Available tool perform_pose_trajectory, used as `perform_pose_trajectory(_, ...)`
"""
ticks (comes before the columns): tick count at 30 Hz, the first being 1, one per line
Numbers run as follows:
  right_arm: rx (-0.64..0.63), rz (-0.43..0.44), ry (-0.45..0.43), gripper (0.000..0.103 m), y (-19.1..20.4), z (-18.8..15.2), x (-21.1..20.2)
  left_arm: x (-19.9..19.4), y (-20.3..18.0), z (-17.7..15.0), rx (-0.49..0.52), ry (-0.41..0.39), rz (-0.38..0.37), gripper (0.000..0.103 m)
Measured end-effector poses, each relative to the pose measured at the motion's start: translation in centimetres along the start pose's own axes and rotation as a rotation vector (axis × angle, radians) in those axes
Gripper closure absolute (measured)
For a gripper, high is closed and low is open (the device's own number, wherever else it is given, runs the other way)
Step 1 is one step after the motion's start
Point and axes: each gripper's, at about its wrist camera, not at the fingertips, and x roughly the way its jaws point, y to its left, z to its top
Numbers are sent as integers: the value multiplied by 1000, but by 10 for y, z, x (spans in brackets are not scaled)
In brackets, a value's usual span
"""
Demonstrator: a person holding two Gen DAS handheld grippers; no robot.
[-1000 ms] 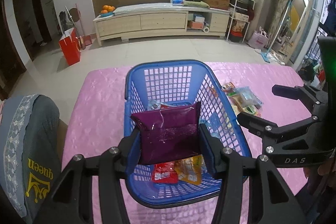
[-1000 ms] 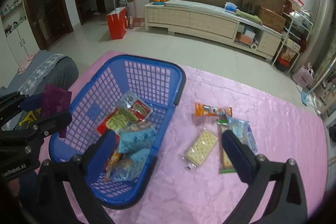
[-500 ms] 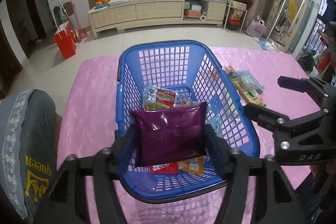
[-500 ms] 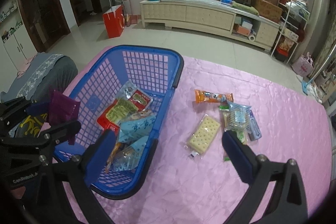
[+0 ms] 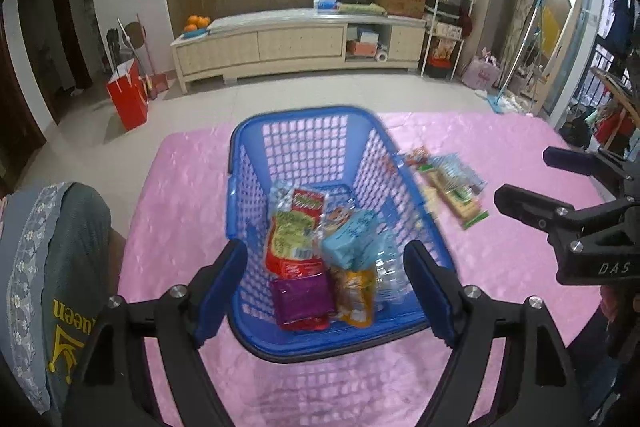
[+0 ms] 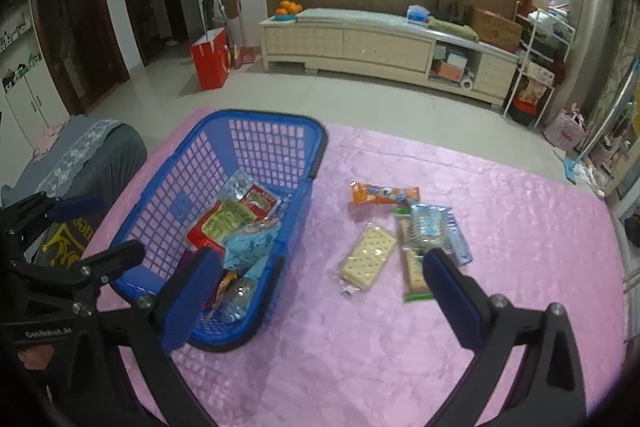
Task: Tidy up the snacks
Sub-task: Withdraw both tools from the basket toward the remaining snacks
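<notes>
Task looks well along, not finished. The blue plastic lattice basket (image 5: 304,147) on the pink quilted table (image 6: 400,367) already holds most of the snacks. Between and just ahead of the left gripper (image 5: 326,285), whose fingers are spread wide and empty, lies a purple foil packet (image 5: 302,297) on the basket floor near its closest wall. Beyond the fingers, deeper in: a red-and-green printed bag (image 5: 294,239), a light-blue pouch (image 5: 350,235), an orange-yellow packet (image 5: 354,291) w/ a clear wrapper (image 5: 390,277) right of it. Approx six items inside, some overlap so exact count unclear.

Left to do: four pcs on the table outside the basket, all ahead of the right gripper (image 6: 320,291), its fingers also spread apart and holding nothing. A pale cracker pack in clear wrap (image 6: 367,259) sits between the finger lines, just beyond the tips. A green-edged cracker pack (image 6: 414,263) touches a blue-and-clear wrapped pack (image 6: 434,227), both just past the right finger. An orange wrapped bar (image 6: 384,194) is farthest out, near the basket's far corner.

Judgement: roughly 60% done; the right side is best placed for the cracker pack next. Thin, flat, slippery wrappers on soft cloth, so pinching an edge may slip.
</notes>
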Motion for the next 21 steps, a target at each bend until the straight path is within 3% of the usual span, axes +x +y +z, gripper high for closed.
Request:
perform_pose_trajectory(8,9,-43,-45,1,-38,-6,-41,-20,-64,7,83,-49,-42,21)
perform_pose_trajectory(21,35,-115,-80,1,-110,-39,-60,11,-151,14,163,-32,-101,21)
